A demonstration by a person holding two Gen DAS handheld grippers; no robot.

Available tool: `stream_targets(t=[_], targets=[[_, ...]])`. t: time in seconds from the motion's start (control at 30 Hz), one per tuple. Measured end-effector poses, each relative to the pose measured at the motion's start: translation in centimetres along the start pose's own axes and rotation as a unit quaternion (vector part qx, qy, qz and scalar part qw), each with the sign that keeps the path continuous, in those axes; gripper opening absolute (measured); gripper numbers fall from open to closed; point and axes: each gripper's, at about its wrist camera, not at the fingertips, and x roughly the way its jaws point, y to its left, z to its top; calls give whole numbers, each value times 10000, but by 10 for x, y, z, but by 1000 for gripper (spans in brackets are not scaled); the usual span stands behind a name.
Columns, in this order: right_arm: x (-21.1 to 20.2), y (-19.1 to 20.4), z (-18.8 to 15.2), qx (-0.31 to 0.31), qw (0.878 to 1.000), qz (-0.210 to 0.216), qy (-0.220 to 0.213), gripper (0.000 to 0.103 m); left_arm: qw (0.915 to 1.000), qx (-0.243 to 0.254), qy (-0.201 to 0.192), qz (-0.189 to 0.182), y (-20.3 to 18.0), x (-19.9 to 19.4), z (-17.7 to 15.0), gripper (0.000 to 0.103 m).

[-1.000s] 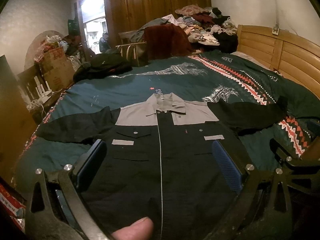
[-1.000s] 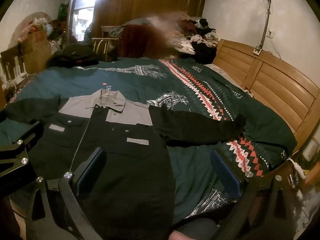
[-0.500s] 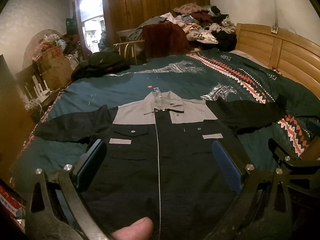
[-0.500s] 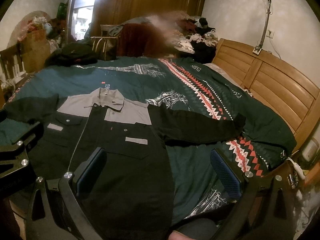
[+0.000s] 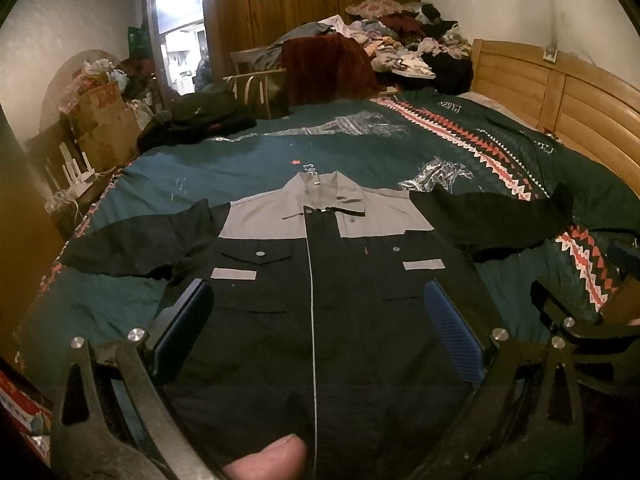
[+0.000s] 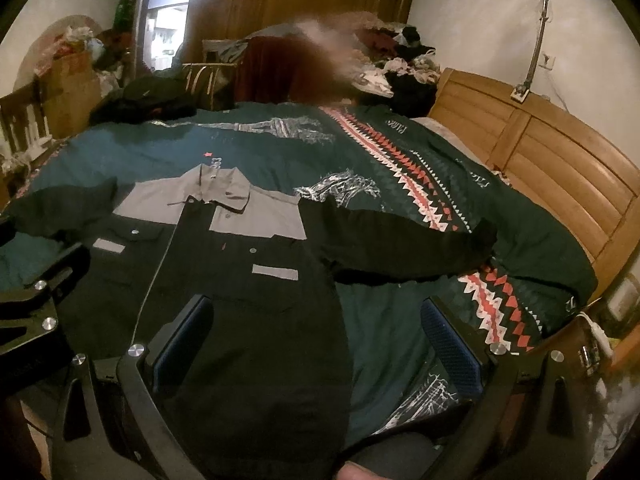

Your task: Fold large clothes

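Observation:
A black work jacket (image 5: 312, 300) with a grey yoke and collar lies flat and face up on the bed, both sleeves spread out sideways. My left gripper (image 5: 318, 308) hovers open over the jacket's lower front, nothing between its blue-padded fingers (image 5: 452, 332). In the right wrist view the same jacket (image 6: 248, 312) lies to the left and centre, its right sleeve (image 6: 404, 248) stretched toward the headboard. My right gripper (image 6: 316, 320) is open above the jacket's right hem edge and the bedspread. A fingertip (image 5: 268, 460) shows at the bottom edge.
The bed carries a teal bedspread (image 5: 240, 160) with a red and white zigzag band. A wooden headboard (image 6: 560, 168) runs along the right. A clothes pile (image 5: 400, 40) and a chair stand at the far end. Boxes and clutter (image 5: 100, 108) line the left wall.
Both views have crept slightly forward and lower over the jacket. The jacket has not moved and both grippers stay open.

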Motion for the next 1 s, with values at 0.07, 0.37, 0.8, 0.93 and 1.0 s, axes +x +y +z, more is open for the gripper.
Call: stream_targets(t=[0.07,0.37,0.8,0.93,1.0], targets=[[3,2,-1,-10,10000,23,43,103,10000,-4,25,-5,0,1,0,103],[12,4,-3,-20,9998,110,156,103,10000,29,63,-43,-2,4,1,103],[14,4,-4,15,9997,129,196,103,9999,59,96,-55,-5,7,2,103],[15,4,-5,13,9997,128,203,103,9999,61,111,-51,-5,8,2,103],[15,3,-5,15,9997,138,212,103,9999,74,120,-45,-7,8,2,103]])
